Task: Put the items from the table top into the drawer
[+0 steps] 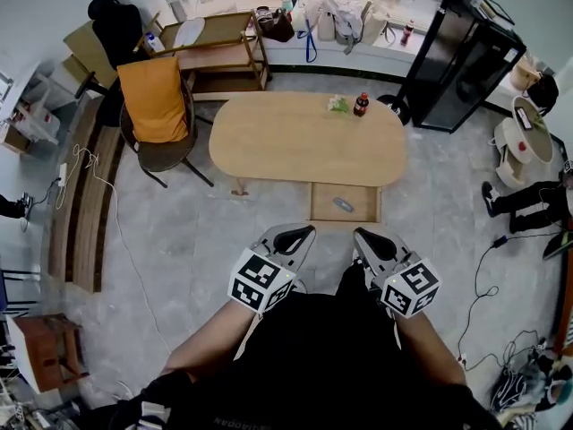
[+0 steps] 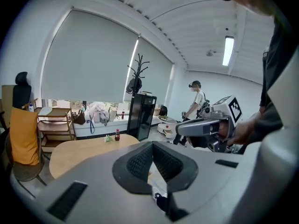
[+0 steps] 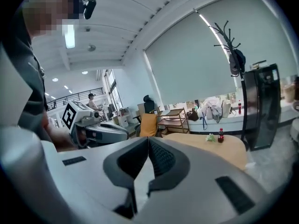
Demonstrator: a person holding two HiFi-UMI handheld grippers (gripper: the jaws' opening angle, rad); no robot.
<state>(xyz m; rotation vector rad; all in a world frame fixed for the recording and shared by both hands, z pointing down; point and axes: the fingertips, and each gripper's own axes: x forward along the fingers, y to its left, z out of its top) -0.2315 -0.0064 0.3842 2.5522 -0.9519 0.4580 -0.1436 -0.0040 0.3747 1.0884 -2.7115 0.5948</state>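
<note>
**Drawer (image 1: 322,213) open, two items left on the counter**

The drawer hangs open below the near edge of the counter (image 1: 286,141), just right of centre frame. One small grey-blue item (image 1: 343,205) lies inside it.

Still on the counter, upper centre of the frame at the far edge, are a bottle (image 1: 361,105), standing upright, and a green packet (image 1: 337,104) just beside it on its left. I cannot tell whether they touch.

The left tool (image 1: 300,236) and right tool (image 1: 365,238) sit low in the frame, close to the body and well apart from the counter. Both have their jaws together with nothing between them.

Risks from here, as I judge them:
- The jaws must part before any reach. Closed tips arriving at the bottle would only push it, and so near the far edge it could tip and roll off.
- The packet and bottle are so close that grabbing one may drag or knock the other.
- The packet looks soft and crumpled, so a shallow pinch could slip.
- The reach crosses the whole counter above the open drawer, so a body or arm pressing forward could bump the drawer or shove it closed.
- A bottle laid on its side in the drawer may roll against the small item.
</note>
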